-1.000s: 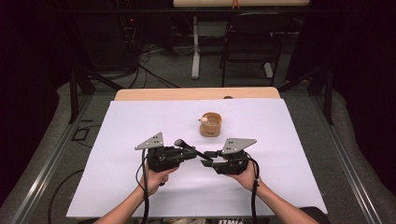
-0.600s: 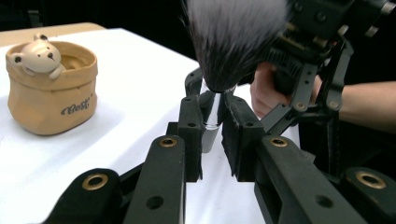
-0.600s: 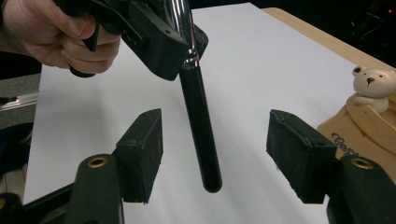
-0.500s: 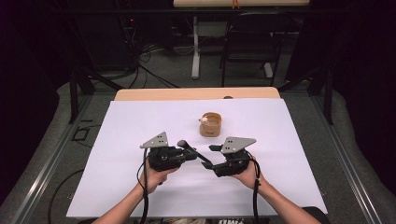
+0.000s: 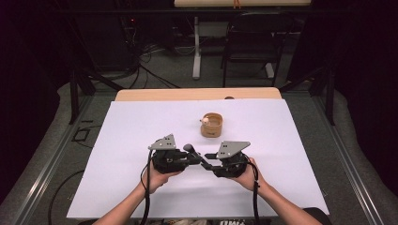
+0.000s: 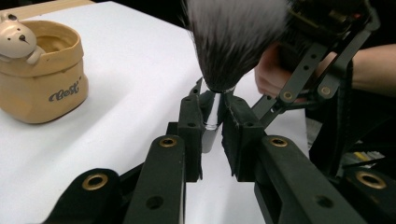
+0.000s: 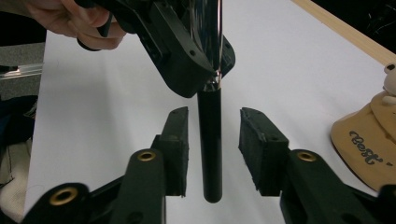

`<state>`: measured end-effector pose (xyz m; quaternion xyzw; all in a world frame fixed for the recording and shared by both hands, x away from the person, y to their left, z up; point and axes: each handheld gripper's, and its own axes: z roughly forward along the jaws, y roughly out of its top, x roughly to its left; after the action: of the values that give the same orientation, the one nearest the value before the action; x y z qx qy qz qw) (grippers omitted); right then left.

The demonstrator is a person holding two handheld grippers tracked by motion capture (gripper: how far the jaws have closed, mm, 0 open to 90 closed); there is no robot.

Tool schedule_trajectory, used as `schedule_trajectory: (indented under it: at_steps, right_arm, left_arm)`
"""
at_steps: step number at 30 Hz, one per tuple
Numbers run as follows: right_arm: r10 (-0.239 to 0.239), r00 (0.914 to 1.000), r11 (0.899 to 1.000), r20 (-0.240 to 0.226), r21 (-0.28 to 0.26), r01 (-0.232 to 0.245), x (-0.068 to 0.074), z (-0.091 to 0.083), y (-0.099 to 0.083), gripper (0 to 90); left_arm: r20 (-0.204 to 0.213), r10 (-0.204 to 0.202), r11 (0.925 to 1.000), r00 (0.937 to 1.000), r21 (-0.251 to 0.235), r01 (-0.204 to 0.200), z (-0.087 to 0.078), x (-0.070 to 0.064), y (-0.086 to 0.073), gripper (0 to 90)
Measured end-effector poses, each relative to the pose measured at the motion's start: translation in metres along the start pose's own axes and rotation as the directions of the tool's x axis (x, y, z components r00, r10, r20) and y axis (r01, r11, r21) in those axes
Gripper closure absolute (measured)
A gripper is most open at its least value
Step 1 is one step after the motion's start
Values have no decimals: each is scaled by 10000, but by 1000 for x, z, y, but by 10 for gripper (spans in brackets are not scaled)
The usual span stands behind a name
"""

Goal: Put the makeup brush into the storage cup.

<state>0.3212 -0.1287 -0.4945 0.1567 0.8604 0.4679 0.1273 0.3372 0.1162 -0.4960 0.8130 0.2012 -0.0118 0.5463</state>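
Right gripper view: the brush (image 7: 209, 140) handle hangs upright at frame centre between the spread right gripper (image 7: 214, 140); the left gripper (image 6: 212, 126) clamps its ferrule.

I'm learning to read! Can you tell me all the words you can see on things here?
"Bear", I think, in curly dark letters on the side of the tan ceramic cup with a little bear on its rim; the script is hard to read for sure.
The black-handled makeup brush with a silver collar has no words I can read.

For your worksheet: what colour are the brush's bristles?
Dark bristles with white tips on the silver-necked makeup brush, clearest in the left gripper view.
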Motion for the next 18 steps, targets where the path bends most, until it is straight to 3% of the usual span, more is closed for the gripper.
schedule_trajectory:
  at_steps: [10,18]
  right_arm:
    - [-221,9997,9990,-132,389,226,3,5,0,770]
    - [-169,9995,9992,-284,365,179,3,5,-1,790]
  left_arm:
    - [185,165,9998,9997,135,-168,3,-2,1,779]
    - [266,199,9998,9994,62,-201,3,-3,1,772]
